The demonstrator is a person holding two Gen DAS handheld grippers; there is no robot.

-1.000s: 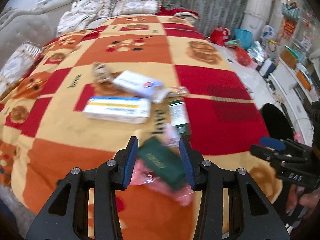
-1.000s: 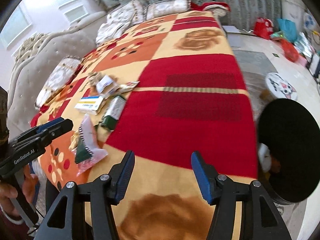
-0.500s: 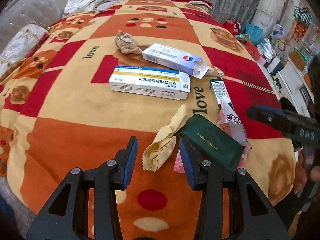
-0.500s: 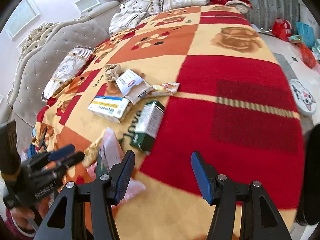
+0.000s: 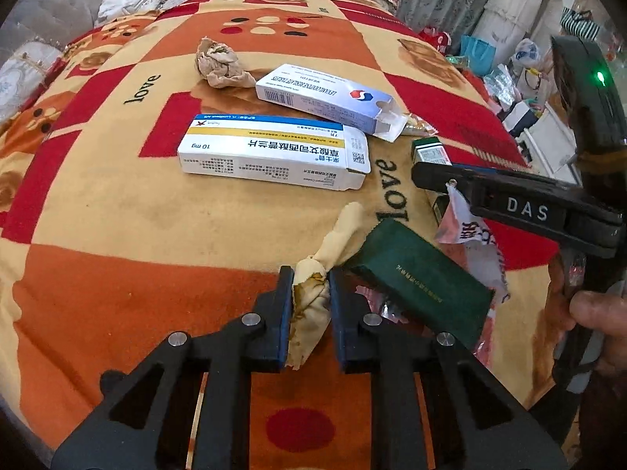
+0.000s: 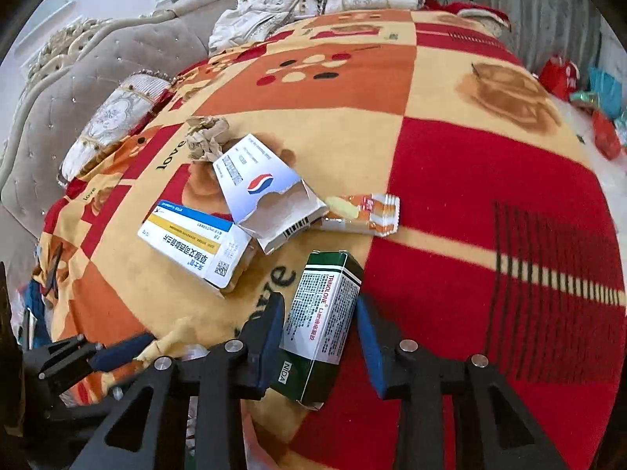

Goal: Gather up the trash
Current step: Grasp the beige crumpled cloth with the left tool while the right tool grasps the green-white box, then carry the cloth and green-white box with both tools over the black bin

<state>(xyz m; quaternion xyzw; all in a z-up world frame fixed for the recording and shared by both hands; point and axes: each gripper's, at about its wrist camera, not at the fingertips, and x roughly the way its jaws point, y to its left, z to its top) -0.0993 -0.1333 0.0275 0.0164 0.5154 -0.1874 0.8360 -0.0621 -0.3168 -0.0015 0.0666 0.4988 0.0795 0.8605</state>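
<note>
The left tongs (image 5: 309, 297) pinch the stained yellow cloth rag (image 5: 319, 270) for lifting, while the right tongs (image 6: 319, 337) straddle, open, the green-and-white cardboard medicine box (image 6: 319, 313).

Four boxes: blue-yellow box (image 5: 274, 152), torn white box (image 5: 327, 98), green-white box (image 6: 323, 323), dark green box (image 5: 421, 276); one yellow cloth (image 5: 313, 286).

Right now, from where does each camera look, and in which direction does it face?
Left wrist: sits behind the left gripper, looks forward over the blanket; its fingers pinch the yellow cloth; the right gripper and a hand show.
Right wrist: sits behind the right gripper, facing the headboard; open fingers straddle the green box.
Shared: the blue-yellow medicine box, crumpled paper.
</note>
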